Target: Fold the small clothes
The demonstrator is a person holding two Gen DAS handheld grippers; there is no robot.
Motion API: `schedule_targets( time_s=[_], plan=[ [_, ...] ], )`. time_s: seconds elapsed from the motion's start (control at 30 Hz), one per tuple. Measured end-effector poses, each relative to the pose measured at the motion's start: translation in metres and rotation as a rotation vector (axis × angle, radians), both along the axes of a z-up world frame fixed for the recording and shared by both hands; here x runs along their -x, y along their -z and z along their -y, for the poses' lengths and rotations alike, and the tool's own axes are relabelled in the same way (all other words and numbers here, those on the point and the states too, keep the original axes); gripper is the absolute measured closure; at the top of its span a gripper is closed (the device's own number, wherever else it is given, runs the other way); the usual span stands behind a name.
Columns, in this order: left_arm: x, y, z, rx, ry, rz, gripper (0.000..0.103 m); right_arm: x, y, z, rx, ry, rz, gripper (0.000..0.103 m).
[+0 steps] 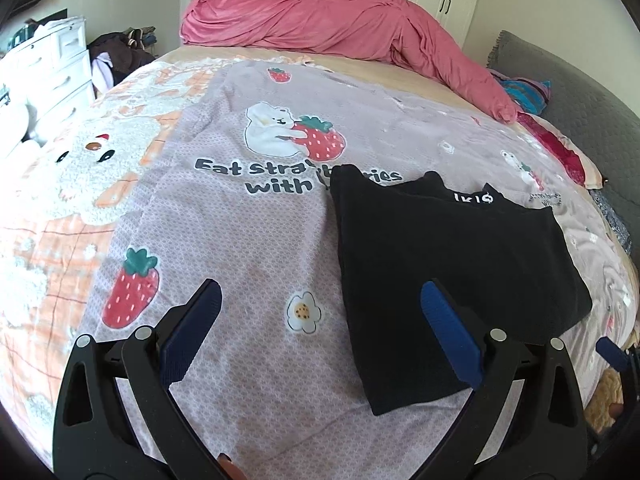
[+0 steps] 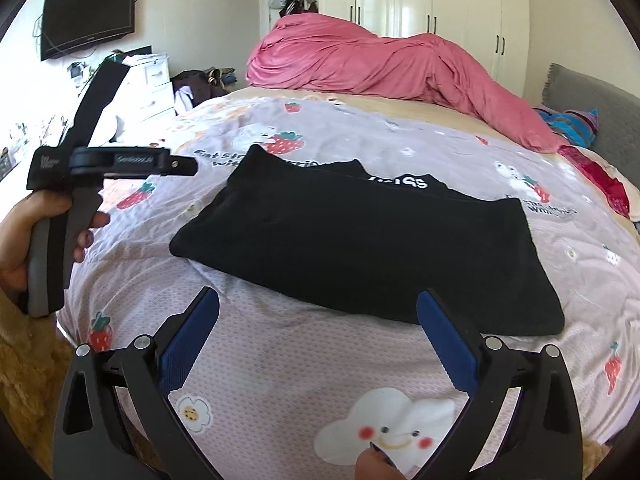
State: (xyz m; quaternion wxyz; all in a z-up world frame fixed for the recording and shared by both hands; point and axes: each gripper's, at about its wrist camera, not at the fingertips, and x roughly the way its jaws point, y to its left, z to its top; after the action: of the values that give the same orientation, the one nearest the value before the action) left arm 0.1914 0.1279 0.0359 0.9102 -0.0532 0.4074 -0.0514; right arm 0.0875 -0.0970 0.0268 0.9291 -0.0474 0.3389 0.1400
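A black garment (image 1: 452,264) with white lettering near its collar lies folded flat on the bed sheet (image 1: 256,240); it also shows in the right wrist view (image 2: 360,248). My left gripper (image 1: 320,304) is open and empty, hovering just left of the garment's near edge, its right finger over the cloth. My right gripper (image 2: 318,312) is open and empty, hovering at the garment's near edge. The left gripper (image 2: 120,164), held in a hand, also shows at the left in the right wrist view.
A pink duvet (image 1: 332,12) is heaped at the far end of the bed. A grey headboard (image 1: 580,108) and coloured clothes (image 1: 524,94) are at the right. White drawers (image 1: 48,68) stand left of the bed, a TV (image 2: 88,18) on the wall.
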Motion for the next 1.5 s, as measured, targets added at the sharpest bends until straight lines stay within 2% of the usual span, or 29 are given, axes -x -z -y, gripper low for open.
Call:
schedule_targets(
  time_s=[0.23, 1.03, 1.2, 1.5],
  plan=[
    [-0.012, -0.002, 0.003, -0.028, -0.001, -0.015, 0.009, -0.012, 0.012, -0.009, 0.003, -0.031, -0.022, 0.004],
    [-0.068, 0.001, 0.035, -0.015, 0.055, -0.069, 0.009, -0.040, 0.045, -0.029, 0.079, -0.087, -0.053, 0.004],
    [-0.085, 0.008, 0.040, -0.016, 0.061, -0.099, 0.009, -0.049, 0.051, -0.036, 0.089, -0.108, -0.065, 0.004],
    [-0.113, 0.024, 0.032, 0.004, 0.057, -0.160, 0.009, -0.062, 0.065, -0.067, 0.177, -0.161, -0.067, 0.004]
  ],
)
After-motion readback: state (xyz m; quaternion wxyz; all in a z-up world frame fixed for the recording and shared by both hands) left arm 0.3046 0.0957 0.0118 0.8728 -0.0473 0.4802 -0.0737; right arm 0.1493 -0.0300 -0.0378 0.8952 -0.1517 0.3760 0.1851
